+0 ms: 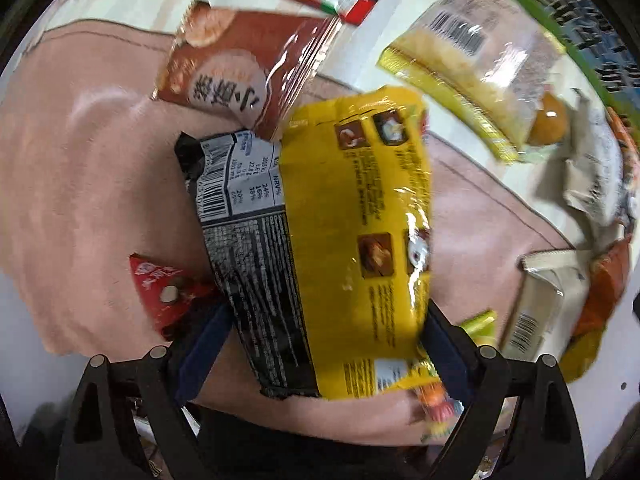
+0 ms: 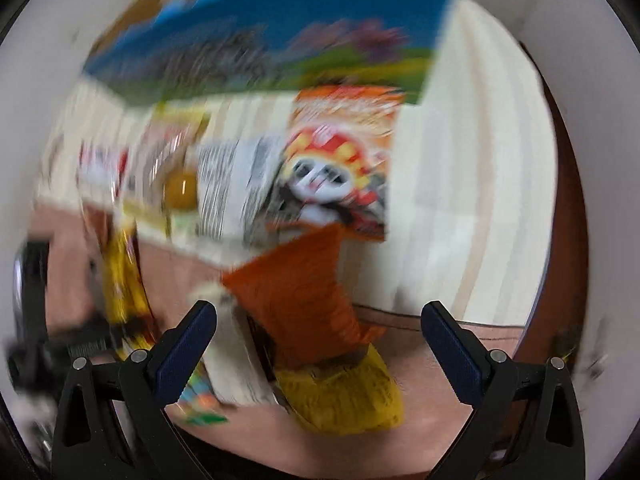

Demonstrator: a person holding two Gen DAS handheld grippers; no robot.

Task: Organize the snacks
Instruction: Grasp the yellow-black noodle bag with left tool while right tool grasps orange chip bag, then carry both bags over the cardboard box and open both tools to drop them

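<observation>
- Straddling a glossy yellow snack packet point(image 1: 360, 240), the left tool point(image 1: 324, 344) spreads wide; whether it touches is unclear.
- Packet overlaps a black-and-white printed wrapper point(image 1: 248, 240) on the pink cloth point(image 1: 80, 180).
- Right tool point(image 2: 320, 344) gapes wide, holding nothing, near a blurred orange bag point(image 2: 304, 300).

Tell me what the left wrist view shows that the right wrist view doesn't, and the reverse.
Left wrist only: a black packet with a barcode, a brown biscuit packet and a red packet.
Right wrist only: an orange packet and a panda-print bag, both blurred.
Both: the yellow packet and the pink cloth underneath.
</observation>
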